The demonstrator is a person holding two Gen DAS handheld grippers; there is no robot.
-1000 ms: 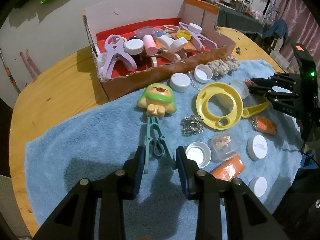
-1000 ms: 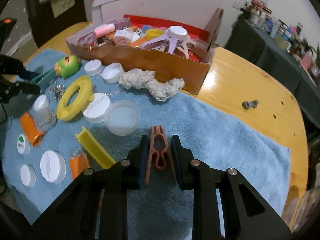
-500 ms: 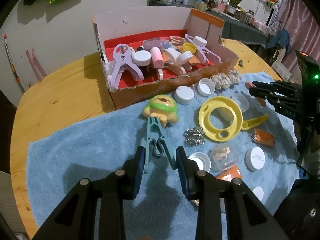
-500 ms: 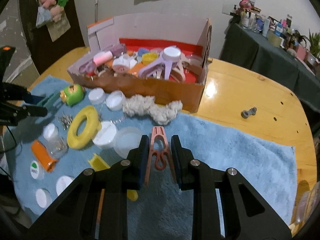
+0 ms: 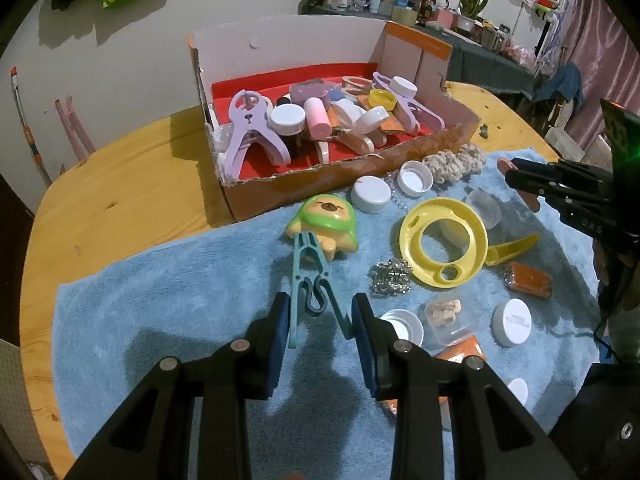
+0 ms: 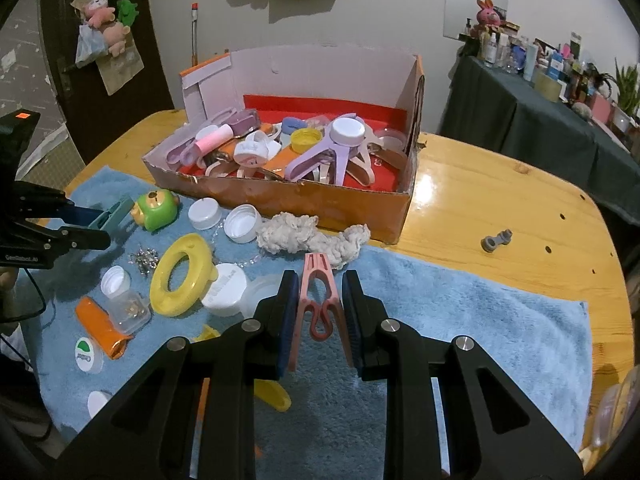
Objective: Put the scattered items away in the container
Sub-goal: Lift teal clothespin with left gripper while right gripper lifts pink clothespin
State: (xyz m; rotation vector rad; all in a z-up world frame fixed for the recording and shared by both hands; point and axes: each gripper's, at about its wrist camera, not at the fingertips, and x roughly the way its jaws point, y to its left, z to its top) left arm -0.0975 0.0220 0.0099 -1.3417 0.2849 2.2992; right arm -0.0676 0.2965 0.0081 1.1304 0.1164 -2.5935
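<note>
Gripping a teal clothespin (image 5: pixel 312 280) by its splayed handle legs, the left gripper (image 5: pixel 322 322) is clamped on it; the pin's long axis runs forward along the fingers, its nose aimed at the green-and-yellow toy (image 5: pixel 326 224) and the cardboard box (image 5: pixel 320 188) beyond. The right gripper (image 6: pixel 319 314) likewise pinches a pink clothespin (image 6: pixel 318 300), lengthwise between its pads, tip toward the cream scrunchie (image 6: pixel 308 238) and the box. Both tools tilt steeply downward above the blue towel (image 6: pixel 460 320), with the pins lifted clear of it.
</note>
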